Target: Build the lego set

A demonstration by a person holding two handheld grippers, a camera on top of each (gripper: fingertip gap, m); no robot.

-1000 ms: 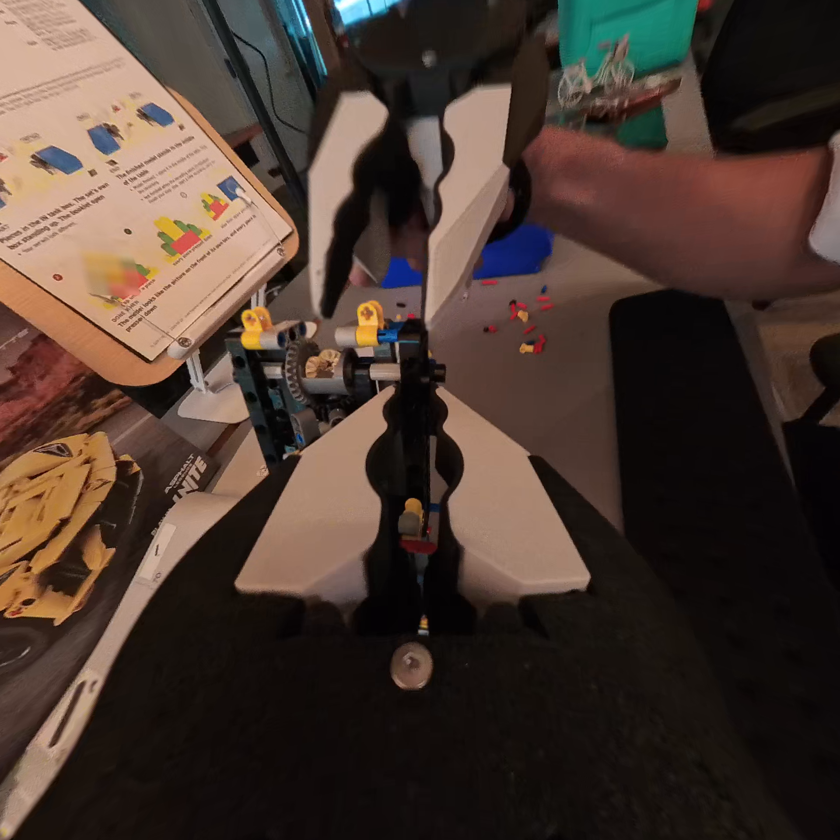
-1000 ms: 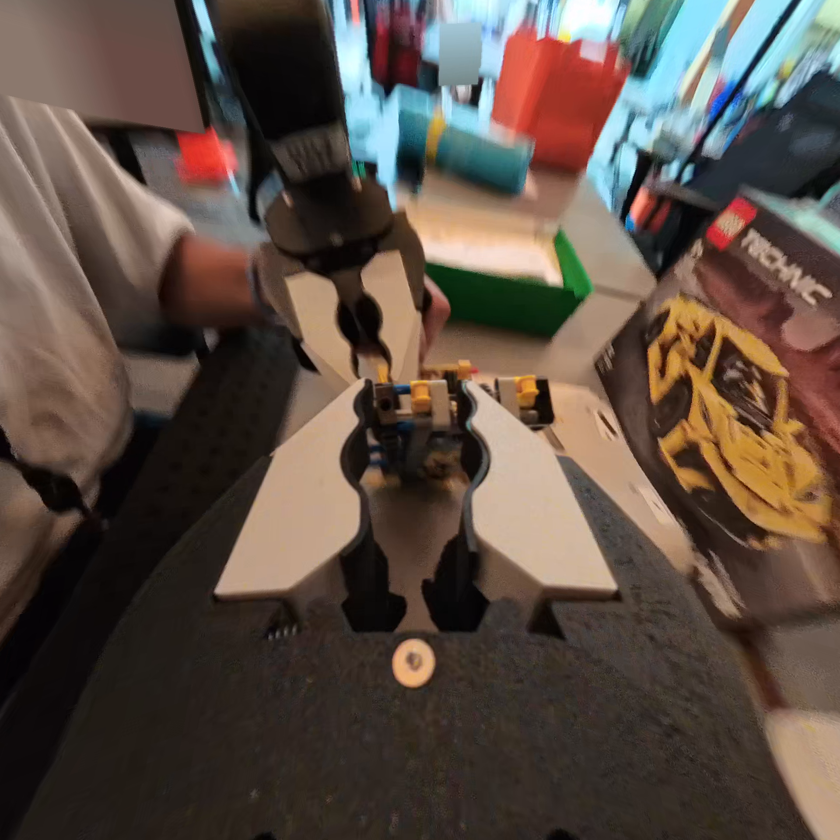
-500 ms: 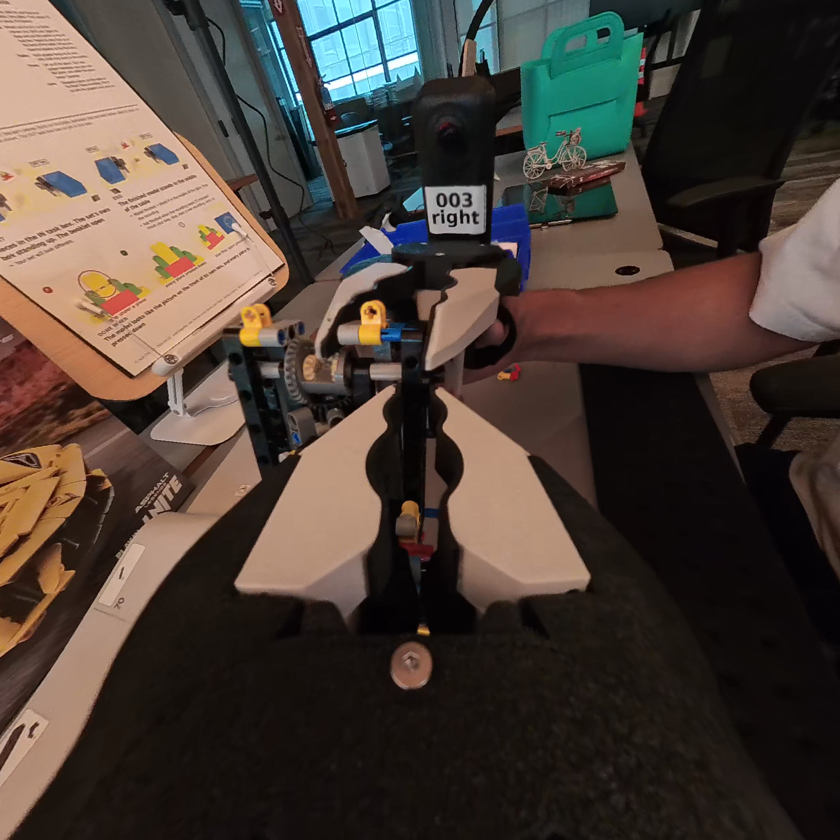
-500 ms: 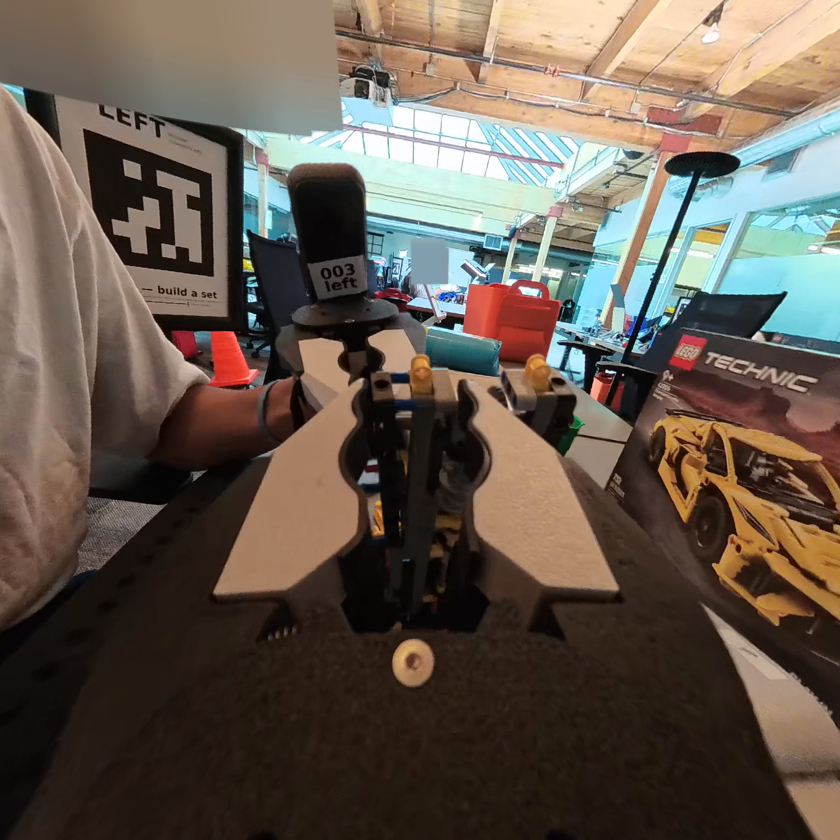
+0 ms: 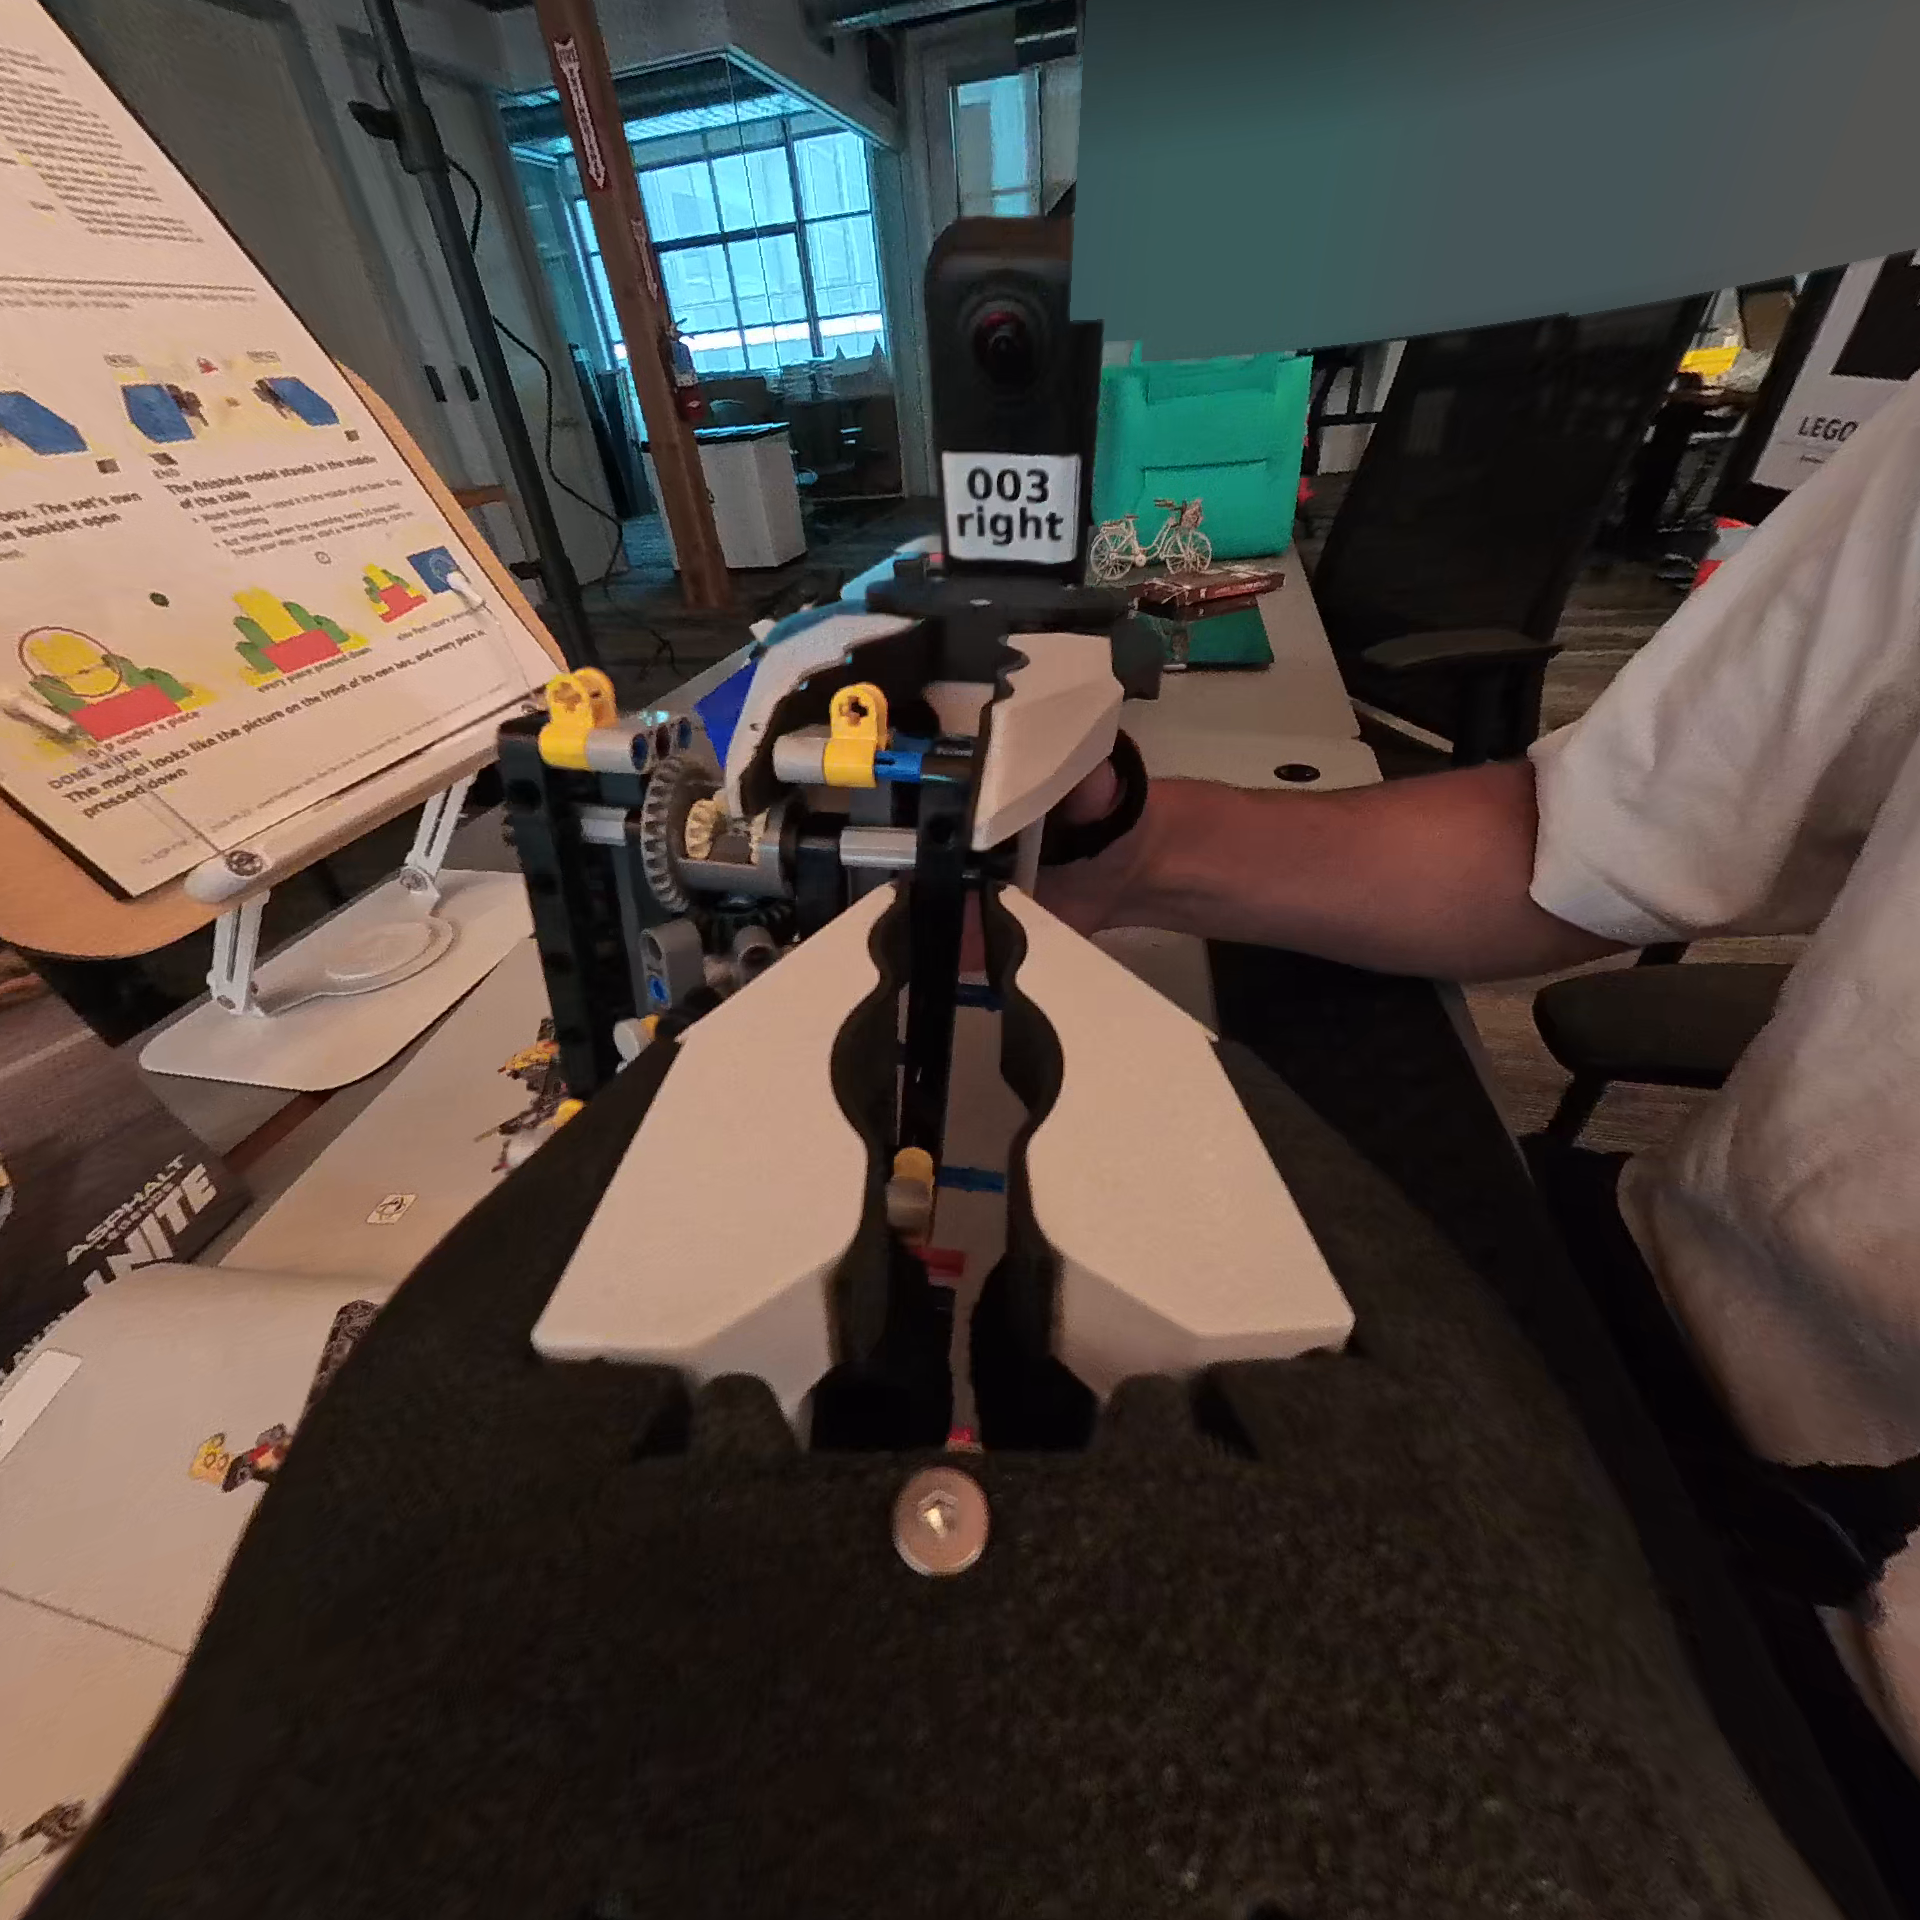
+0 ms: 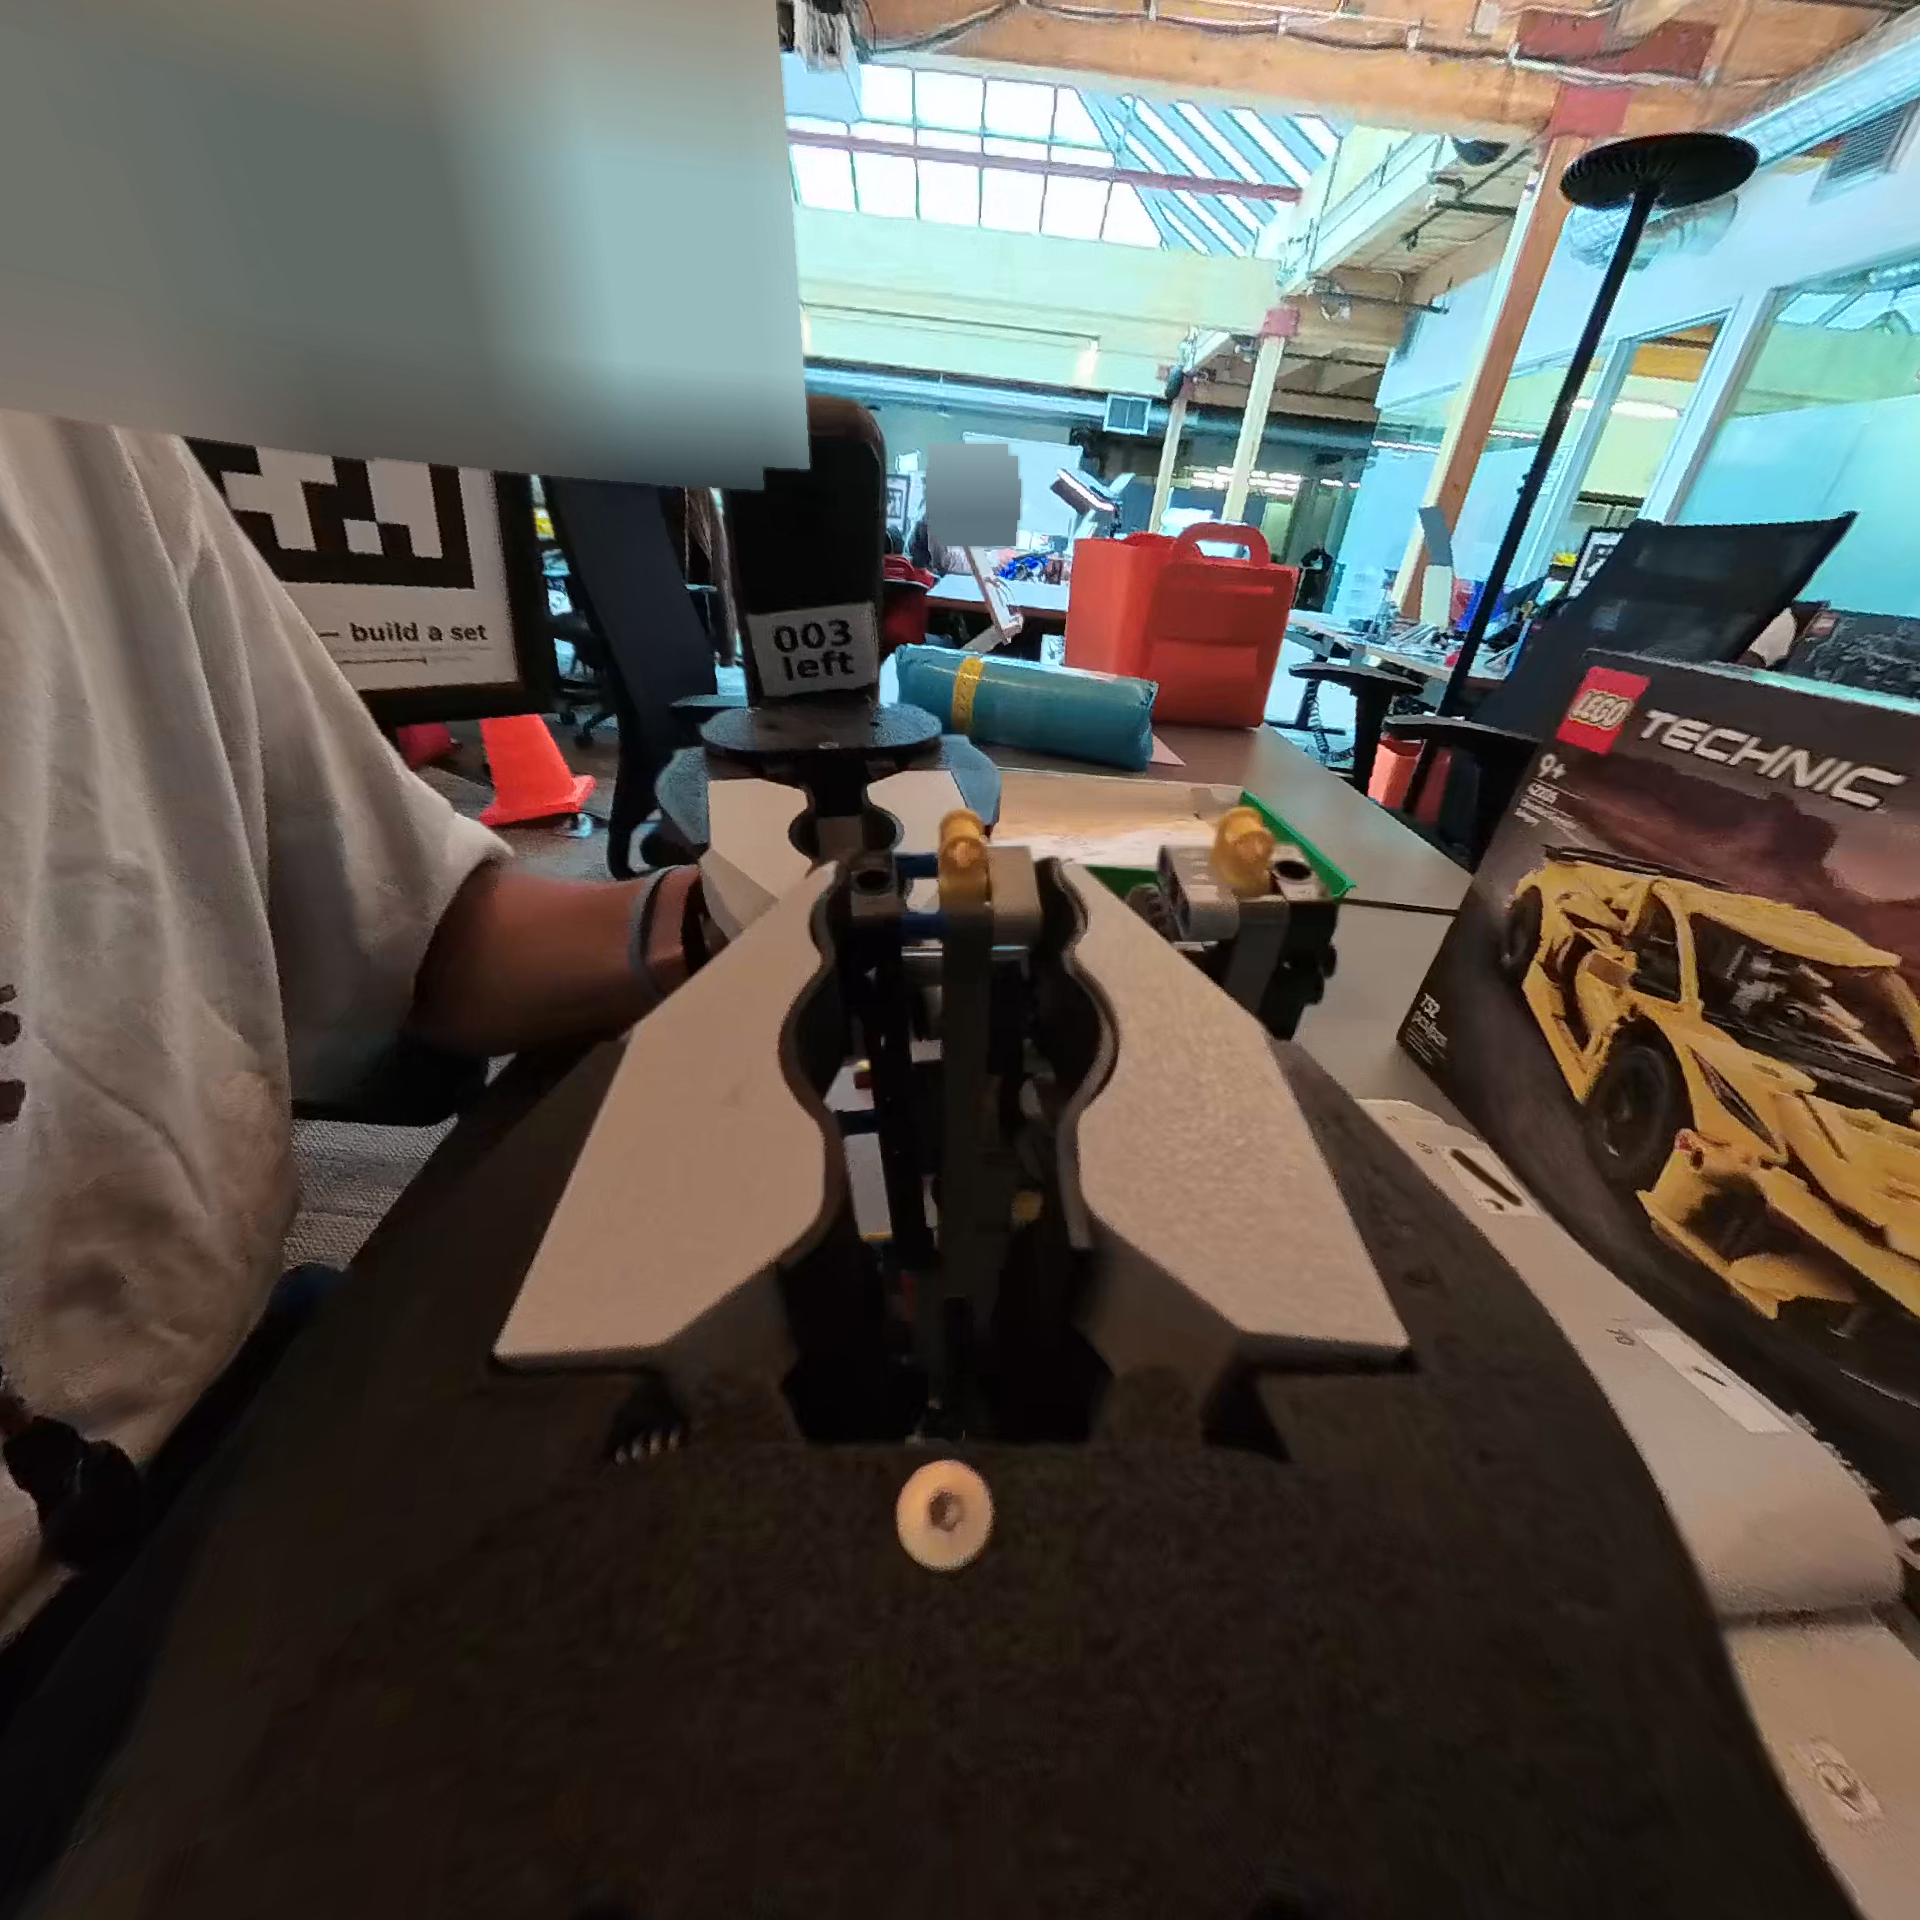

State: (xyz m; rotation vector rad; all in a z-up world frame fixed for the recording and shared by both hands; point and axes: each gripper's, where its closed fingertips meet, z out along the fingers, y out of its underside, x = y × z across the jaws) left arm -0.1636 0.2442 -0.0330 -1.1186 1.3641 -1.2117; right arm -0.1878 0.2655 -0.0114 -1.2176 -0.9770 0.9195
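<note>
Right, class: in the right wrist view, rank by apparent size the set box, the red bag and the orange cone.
1. set box, though it sits nearest the camera
2. red bag
3. orange cone

Box (image 6: 1704, 997) right of model (image 6: 956, 997), document stand (image 5: 239, 582) left.

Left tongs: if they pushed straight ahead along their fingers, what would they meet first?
The left tongs already clamp the black-and-grey lego assembly; straight on, they would probably meet the right tongs gripping its far side, though depth is unclear.
</note>
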